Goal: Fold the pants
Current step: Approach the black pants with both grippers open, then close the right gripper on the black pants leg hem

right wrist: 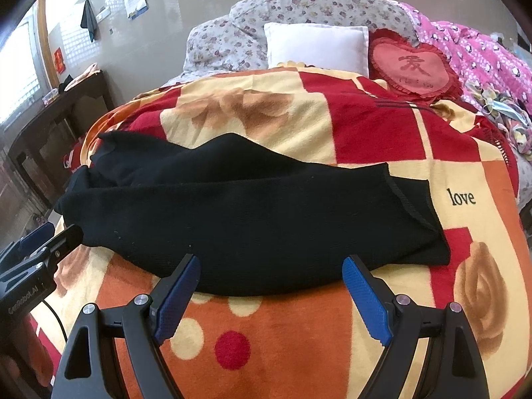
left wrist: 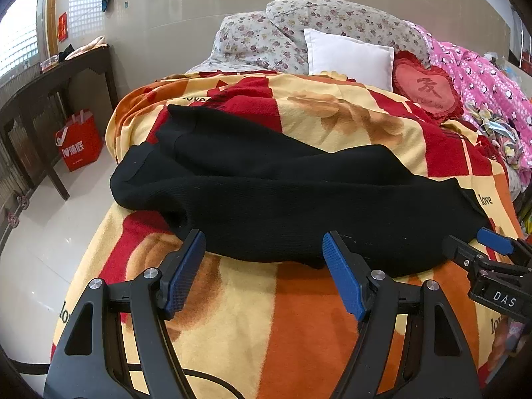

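Black pants (left wrist: 282, 199) lie across the patterned blanket on the bed, one layer folded over the other; they also show in the right wrist view (right wrist: 252, 219). My left gripper (left wrist: 264, 242) is open and empty, its blue pads at the pants' near edge, left part. My right gripper (right wrist: 271, 266) is open and empty at the near edge further right. The right gripper shows in the left wrist view (left wrist: 478, 242), and the left gripper in the right wrist view (right wrist: 50, 236), each beside the pants.
The orange, red and cream blanket (right wrist: 266, 332) covers the bed. A white pillow (right wrist: 316, 45), a red heart cushion (right wrist: 412, 66), floral bedding (left wrist: 299, 30) and pink fabric (left wrist: 482, 76) lie at the far end. A dark wooden table (left wrist: 50, 99) and red bag (left wrist: 79, 143) stand left on the floor.
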Motion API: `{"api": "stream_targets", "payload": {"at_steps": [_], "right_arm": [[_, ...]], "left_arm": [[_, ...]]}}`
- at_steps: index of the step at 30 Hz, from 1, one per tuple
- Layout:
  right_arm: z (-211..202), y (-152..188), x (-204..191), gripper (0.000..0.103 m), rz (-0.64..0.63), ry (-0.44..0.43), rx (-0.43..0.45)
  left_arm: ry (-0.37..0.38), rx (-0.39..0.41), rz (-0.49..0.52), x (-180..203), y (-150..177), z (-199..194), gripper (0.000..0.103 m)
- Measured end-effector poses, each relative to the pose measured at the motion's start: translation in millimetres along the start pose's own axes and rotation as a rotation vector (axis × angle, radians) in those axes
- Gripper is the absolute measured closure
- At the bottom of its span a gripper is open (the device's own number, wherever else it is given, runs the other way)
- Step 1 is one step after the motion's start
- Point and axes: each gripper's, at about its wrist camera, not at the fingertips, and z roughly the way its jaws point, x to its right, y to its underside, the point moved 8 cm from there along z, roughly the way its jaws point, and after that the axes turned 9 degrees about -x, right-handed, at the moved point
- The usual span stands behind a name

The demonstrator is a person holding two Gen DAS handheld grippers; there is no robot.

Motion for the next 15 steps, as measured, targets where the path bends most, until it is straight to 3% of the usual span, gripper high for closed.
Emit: {"api": "stream_targets", "payload": {"at_steps": [15], "right_arm": [[6.2, -7.9, -16.0, 0.016, -0.042, -0.007, -0.015]], "left_arm": [[-0.003, -0.017, -0.047, -23.5, -6.2, 2.9, 0.030]]}}
